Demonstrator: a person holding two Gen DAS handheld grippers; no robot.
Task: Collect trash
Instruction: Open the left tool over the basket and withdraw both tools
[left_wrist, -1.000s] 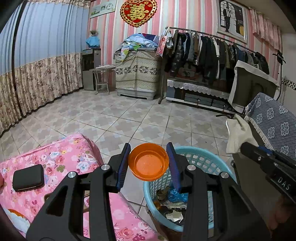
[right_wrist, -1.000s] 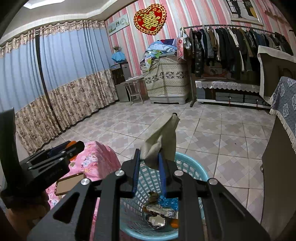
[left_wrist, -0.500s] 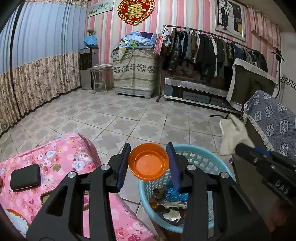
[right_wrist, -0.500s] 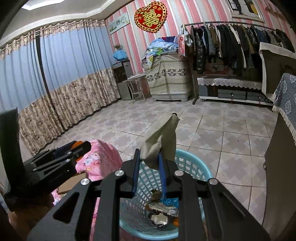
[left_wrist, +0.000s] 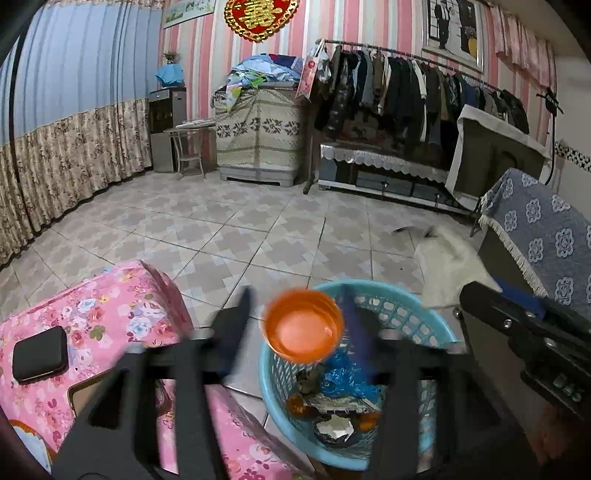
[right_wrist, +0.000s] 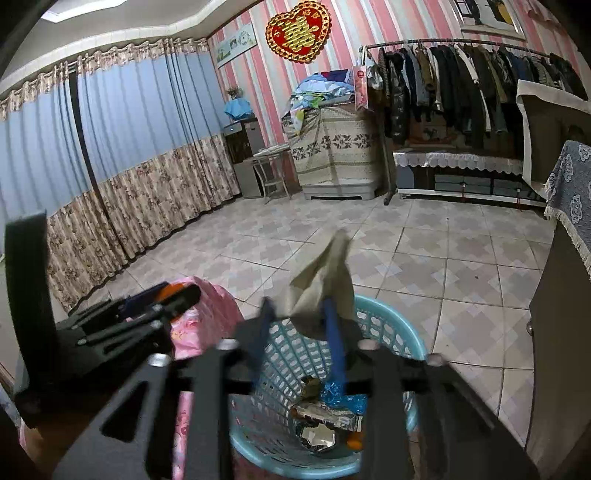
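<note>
Over the basket (left_wrist: 436, 332), both grippers' jaws have just been opening, left gripper (left_wrist: 295, 328) freeing the cup (left_wrist: 302, 330) and right gripper (right_wrist: 299, 332) the tissue (right_wrist: 325, 284), so best hold steady till both drop inside.

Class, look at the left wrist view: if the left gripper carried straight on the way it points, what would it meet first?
Probably the orange cup between the left gripper fingers, then the blue basket; depth is uncertain.
</note>
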